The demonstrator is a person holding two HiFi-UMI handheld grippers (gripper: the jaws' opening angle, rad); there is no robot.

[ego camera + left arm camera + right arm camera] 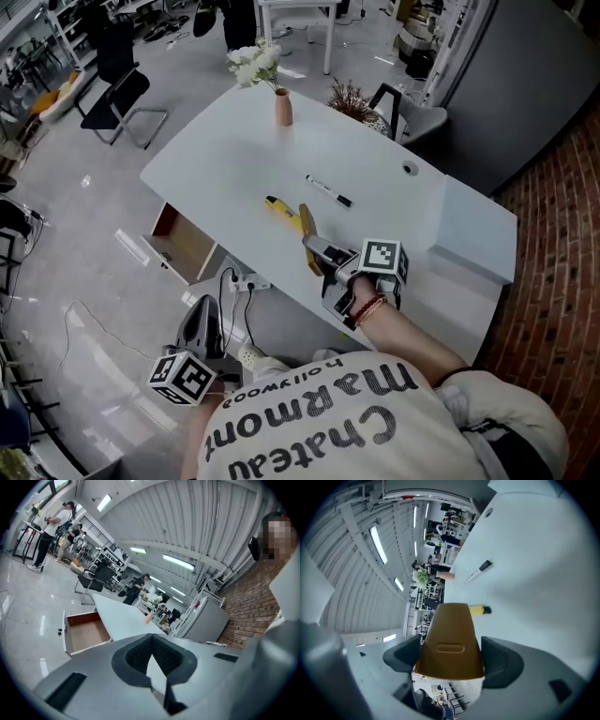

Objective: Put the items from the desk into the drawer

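Note:
A white desk [234, 159] carries a black-and-white marker [328, 190] [478, 572] and a yellow tool with a black tip [279, 206] [477, 610]. My right gripper [319, 251] [451, 658] hovers over the desk's near edge. It is shut on a flat mustard-brown piece [307, 232] [451, 639] that sticks out ahead of the jaws. Left of the desk's edge the wooden drawer [187, 246] [86, 632] stands pulled out, its inside bare. My left gripper [202, 323] [152, 641] hangs low beside the desk, shut, holding nothing and pointing toward the drawer.
A pink vase with white flowers [283, 108] [148, 617] stands at the desk's far edge, dried twigs [352, 98] beside it. A power strip with cables [246, 281] lies on the floor under the desk. An office chair [117, 80] is far left, a brick wall [562, 281] on the right.

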